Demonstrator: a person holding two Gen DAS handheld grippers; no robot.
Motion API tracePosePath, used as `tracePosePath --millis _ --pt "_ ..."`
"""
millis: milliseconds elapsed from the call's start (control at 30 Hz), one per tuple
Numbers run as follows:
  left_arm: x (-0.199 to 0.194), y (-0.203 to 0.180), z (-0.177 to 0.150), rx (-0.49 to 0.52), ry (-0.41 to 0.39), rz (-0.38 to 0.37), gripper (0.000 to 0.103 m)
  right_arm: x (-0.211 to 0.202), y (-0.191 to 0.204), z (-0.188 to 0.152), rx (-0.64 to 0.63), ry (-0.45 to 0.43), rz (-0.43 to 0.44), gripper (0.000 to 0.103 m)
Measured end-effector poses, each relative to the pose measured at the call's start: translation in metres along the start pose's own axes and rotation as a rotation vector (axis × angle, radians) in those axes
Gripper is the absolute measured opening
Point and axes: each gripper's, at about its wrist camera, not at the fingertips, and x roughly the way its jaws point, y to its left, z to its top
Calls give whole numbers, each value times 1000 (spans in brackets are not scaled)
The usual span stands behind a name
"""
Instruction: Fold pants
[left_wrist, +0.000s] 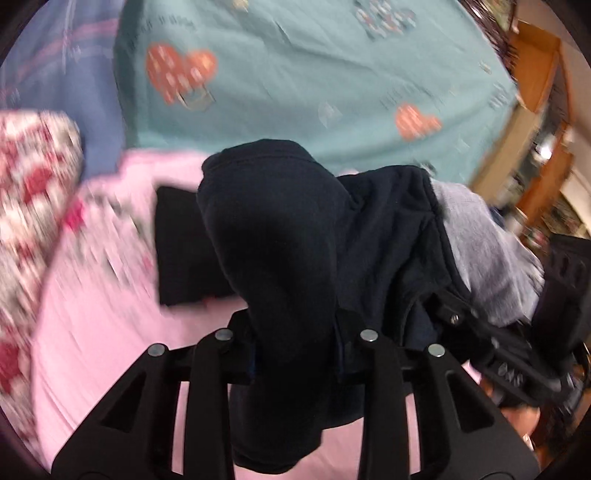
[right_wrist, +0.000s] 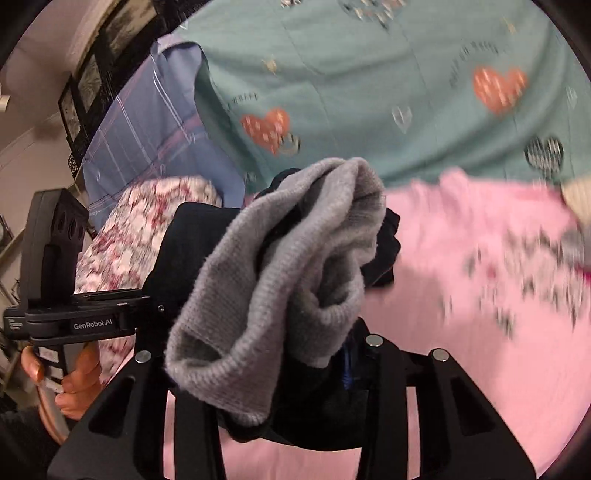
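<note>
Dark navy pants (left_wrist: 273, 229) with a grey inner side (left_wrist: 491, 251) hang bunched above the pink sheet (left_wrist: 92, 332). My left gripper (left_wrist: 293, 328) is shut on a thick dark fold that drapes over its fingers and hides the tips. In the right wrist view, the grey inside-out part (right_wrist: 280, 280) and the dark cloth (right_wrist: 192, 251) spill over my right gripper (right_wrist: 295, 350), which is shut on the bunch. The left gripper (right_wrist: 74, 321) shows at the left edge there, held by a hand (right_wrist: 74, 380). The right gripper's body (left_wrist: 517, 365) sits at lower right in the left wrist view.
A teal blanket with heart prints (left_wrist: 314, 74) covers the far side of the bed. A blue plaid pillow (right_wrist: 147, 125) and a red-and-white floral pillow (left_wrist: 33, 177) lie to the left. Wooden furniture (left_wrist: 539, 66) stands at the right.
</note>
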Motion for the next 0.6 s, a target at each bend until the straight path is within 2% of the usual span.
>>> tracePosePath --millis 133,233,267,333,367,400,433,500,567,600 --pt "38 30 39 -57 -42 75 30 53 -3 48 -46 -66 0 39" --pt "90 59 43 -89 -5 115 32 116 -23 57 -31 -48 -20 41" --pt "111 69 38 -90 24 135 37 133 -28 54 -21 -34 -53 42" --pt "156 91 19 -103 101 234 50 171 -38 44 -21 16 -133 46" --pt "178 99 8 -104 152 297 69 193 -45 35 -28 64 -192 48" --pt "187 106 2 -112 159 307 76 213 -52 27 -36 115 -265 55" --pt "189 113 -4 -149 125 271 77 228 -61 17 -41 147 -333 70" --pt "188 114 -6 -154 113 263 78 229 -71 13 -5 96 -360 93" --pt "184 106 -3 -134 118 296 80 230 -82 15 34 116 -327 93" --pt "182 104 -2 -132 123 309 86 229 -85 18 51 130 -314 93"
